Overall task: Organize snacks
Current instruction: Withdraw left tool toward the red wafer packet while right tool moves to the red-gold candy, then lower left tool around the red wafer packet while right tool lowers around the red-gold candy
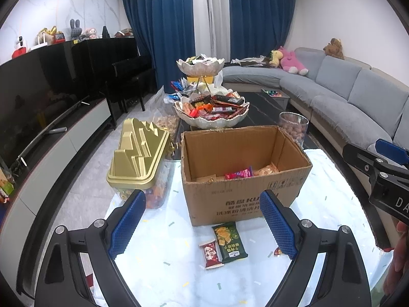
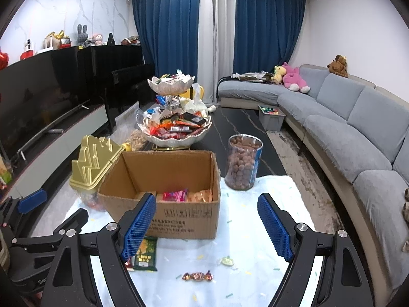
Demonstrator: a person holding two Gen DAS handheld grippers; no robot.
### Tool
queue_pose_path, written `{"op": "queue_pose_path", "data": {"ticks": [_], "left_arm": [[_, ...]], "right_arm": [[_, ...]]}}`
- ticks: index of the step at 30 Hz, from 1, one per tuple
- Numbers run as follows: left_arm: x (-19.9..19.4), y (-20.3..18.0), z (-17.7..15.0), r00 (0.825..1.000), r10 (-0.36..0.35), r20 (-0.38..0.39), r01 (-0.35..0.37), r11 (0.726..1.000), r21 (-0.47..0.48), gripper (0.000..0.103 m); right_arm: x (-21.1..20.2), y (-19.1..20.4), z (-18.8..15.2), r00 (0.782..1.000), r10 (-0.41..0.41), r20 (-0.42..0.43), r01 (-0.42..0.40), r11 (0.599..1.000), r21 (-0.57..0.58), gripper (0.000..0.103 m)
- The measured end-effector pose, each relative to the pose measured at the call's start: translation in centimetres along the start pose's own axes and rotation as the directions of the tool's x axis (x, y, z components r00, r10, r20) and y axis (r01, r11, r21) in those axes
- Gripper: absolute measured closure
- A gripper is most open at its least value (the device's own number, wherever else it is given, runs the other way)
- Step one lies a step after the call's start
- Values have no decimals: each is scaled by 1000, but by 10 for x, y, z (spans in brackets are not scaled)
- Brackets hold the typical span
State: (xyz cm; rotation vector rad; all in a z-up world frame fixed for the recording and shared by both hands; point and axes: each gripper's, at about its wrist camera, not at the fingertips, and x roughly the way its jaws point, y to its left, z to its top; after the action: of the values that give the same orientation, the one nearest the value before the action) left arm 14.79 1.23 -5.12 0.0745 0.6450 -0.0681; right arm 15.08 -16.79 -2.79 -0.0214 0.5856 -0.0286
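Cardboard box [image 1: 245, 174] at table centre: few packets inside, mostly unfilled. Green packet [image 1: 229, 243], red packet [image 1: 211, 254] loose near box front; wrapped candies [image 2: 198, 276] nearer right. Left gripper [image 1: 204, 226], right gripper [image 2: 207, 227]: jaws wide, nothing held. Sorting partway.

The cardboard box [image 1: 245, 176] is matt, rough-edged brown paperboard. Beside it, the gold lid [image 1: 139, 154] looks like glossy moulded plastic. The green snack packet [image 1: 229, 239] has shiny film. Blue gripper pads [image 2: 139, 226] show a textured mesh pattern; the sofa [image 2: 358, 128] is soft grey cloth.
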Motion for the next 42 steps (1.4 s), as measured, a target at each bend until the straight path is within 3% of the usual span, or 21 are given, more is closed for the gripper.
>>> {"op": "queue_pose_path", "data": {"ticks": [15,28,42], "left_arm": [[18,0,-52,1000,7,-17,-6,1000,17,12],[37,5,-85,999,18,-37,-18,1000,13,12],[67,4,-111,996,29,-81,-26,999,33,12]], "right_arm": [[13,0,-59,999,-44,-32,44,999,-5,21],[25,12,-89,998,-39,-39,39,999,-16,21],[49,15,-123,993,-55,-104,53,998,-28,21]]}}
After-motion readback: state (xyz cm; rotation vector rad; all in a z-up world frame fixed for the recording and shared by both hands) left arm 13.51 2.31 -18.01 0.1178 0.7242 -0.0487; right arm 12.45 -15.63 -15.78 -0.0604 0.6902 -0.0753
